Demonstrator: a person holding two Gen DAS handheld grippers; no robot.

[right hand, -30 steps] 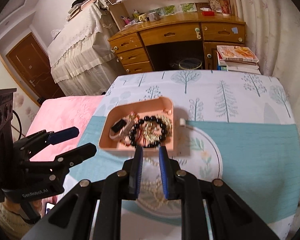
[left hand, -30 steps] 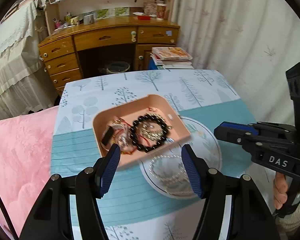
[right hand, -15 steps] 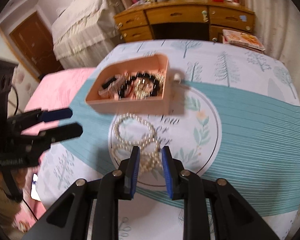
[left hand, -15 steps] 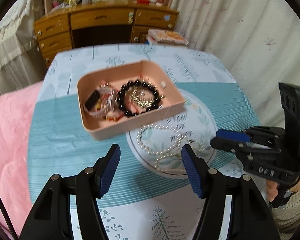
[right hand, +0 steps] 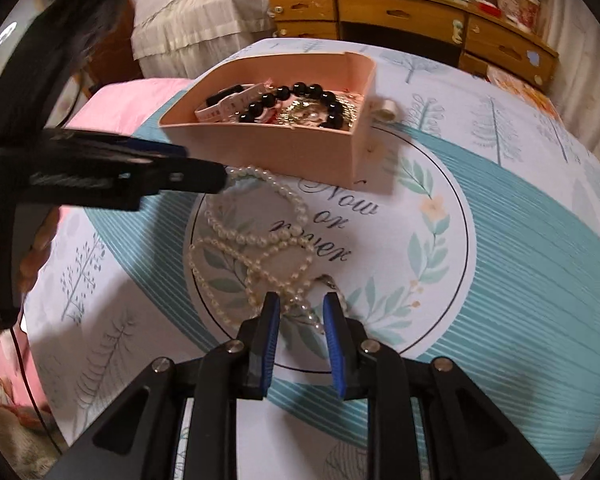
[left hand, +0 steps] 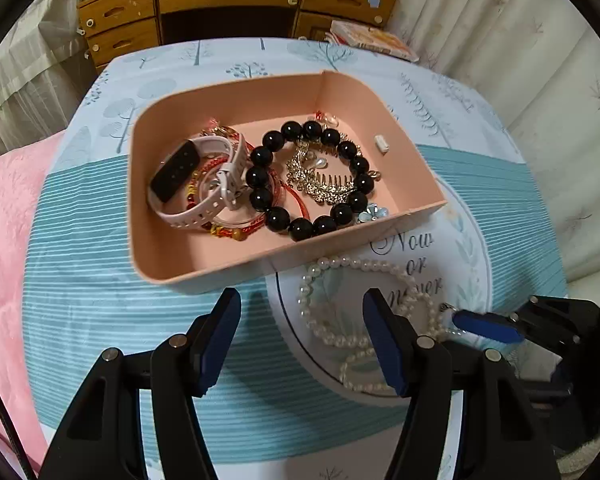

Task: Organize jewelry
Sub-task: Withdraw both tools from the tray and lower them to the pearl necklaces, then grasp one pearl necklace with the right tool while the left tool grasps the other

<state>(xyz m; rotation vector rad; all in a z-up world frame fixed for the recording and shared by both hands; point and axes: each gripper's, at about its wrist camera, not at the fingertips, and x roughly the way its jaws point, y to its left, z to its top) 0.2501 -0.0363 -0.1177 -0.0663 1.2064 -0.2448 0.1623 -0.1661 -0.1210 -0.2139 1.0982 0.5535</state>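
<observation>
Tree-print surface (left hand: 100, 280) fills the frame: pearl necklace (right hand: 260, 248) lies mid-frame below the pink tray (left hand: 204, 272); my right hand-held gripper (right hand: 300, 316) straddles it, narrowly parted; left hand-held gripper (left hand: 300, 320) wide open, empty.

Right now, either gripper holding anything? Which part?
Nothing held. Left gripper is open over bare tablecloth. Right gripper is open, straddling the pearl necklace at its near end, not clamped.

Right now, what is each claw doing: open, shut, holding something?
Left gripper: open, empty.
Right gripper: open, jaws straddling the pearl necklace, not gripping.
</observation>
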